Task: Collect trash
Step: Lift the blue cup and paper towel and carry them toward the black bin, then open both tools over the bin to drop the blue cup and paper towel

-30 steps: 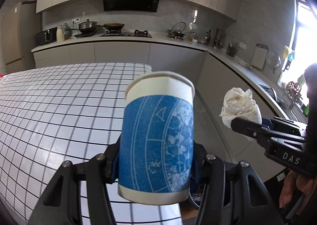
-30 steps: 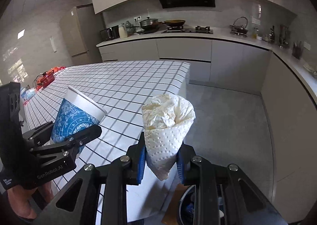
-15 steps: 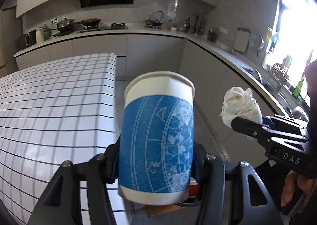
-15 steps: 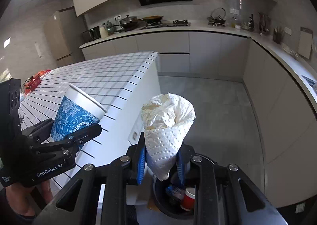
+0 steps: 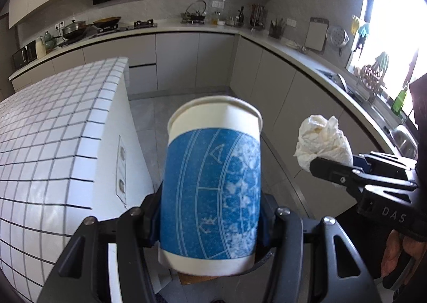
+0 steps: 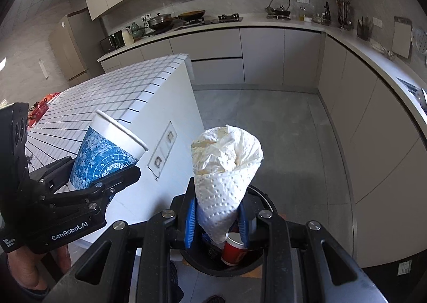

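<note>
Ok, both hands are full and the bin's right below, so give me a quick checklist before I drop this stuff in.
1. Left gripper clamps the cup: ok.
2. Right gripper clamps the paper towel: ok.
3. Bin open, with room above the red cup inside: ok.
4. Towel over the bin mouth: ok.
5. Cup over the bin mouth: cannot tell; the cup hides most of the bin in the left view.
6. Cup empty: cannot tell.

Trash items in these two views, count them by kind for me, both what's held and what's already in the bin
Paper cups: 2, the blue cup held and a red cup in the bin
Crumpled paper towels: 1
Total: 3; the bin's other contents are hidden
</note>
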Available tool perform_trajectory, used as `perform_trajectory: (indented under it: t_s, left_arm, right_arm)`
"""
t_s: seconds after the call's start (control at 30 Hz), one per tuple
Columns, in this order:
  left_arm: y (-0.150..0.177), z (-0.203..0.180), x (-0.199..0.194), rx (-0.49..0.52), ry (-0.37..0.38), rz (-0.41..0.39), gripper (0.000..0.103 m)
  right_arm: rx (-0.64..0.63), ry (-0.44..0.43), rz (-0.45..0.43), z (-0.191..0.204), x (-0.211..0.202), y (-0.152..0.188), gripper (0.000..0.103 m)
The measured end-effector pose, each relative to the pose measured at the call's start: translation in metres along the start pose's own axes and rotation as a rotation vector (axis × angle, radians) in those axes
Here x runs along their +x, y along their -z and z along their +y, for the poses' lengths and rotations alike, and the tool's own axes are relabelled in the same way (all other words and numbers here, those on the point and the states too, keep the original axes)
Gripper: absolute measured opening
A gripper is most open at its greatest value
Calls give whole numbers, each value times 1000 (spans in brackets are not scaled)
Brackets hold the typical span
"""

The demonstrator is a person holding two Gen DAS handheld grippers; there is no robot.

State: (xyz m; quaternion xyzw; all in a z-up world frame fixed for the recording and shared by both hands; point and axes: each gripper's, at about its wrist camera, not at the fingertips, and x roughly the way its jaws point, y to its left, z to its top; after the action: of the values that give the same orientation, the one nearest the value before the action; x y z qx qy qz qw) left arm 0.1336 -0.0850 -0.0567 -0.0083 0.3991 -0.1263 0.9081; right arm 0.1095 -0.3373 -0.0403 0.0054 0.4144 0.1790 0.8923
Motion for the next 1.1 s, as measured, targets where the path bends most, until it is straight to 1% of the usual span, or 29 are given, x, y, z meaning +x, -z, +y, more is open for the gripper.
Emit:
perform_trajectory:
  t_s: [0.2, 0.3, 0.47, 0.6, 0.7, 0.87, 0.93, 0.97, 1.0, 1.03, 1.07, 1.1]
  left_arm:
    - [11, -9, 18, 4, -4, 56, 56]
    - [14, -14, 24, 9, -8, 70, 56]
    - [21, -15, 38, 4, -6, 102, 56]
    - [32, -14, 51, -4, -6, 144, 56]
    - [43, -14, 62, -6, -13, 178, 56]
    - [67, -16, 90, -26, -3, 260, 56]
    - [74, -19, 101, -33, -2, 279, 56]
    - [76, -20, 106, -41, -1, 285, 58]
    - [77, -21, 110, -52, -1, 280, 62]
    - [78, -22, 111, -59, -16, 267, 66]
    - [81, -22, 115, -66, -47, 263, 87]
    - [84, -19, 122, -78, -94, 275, 102]
  right_arm:
    - [12, -6, 49, -13, 17, 12, 28]
    - [15, -7, 75, -19, 28, 17, 28]
    - [0, -7, 115, -24, 43, 26, 28]
    - [-10, -7, 151, -29, 58, 34, 28]
    - [-21, -15, 192, -33, 73, 43, 28]
    - [-56, -33, 278, -37, 107, 59, 28]
    - [-77, -43, 312, -39, 122, 66, 28]
    - [-87, -47, 327, -40, 130, 69, 28]
    - [-100, -53, 339, -41, 136, 71, 29]
    - [-112, -62, 351, -42, 142, 72, 34]
    - [-142, -61, 370, -43, 156, 76, 59]
    - [-166, -34, 380, -45, 166, 81, 80]
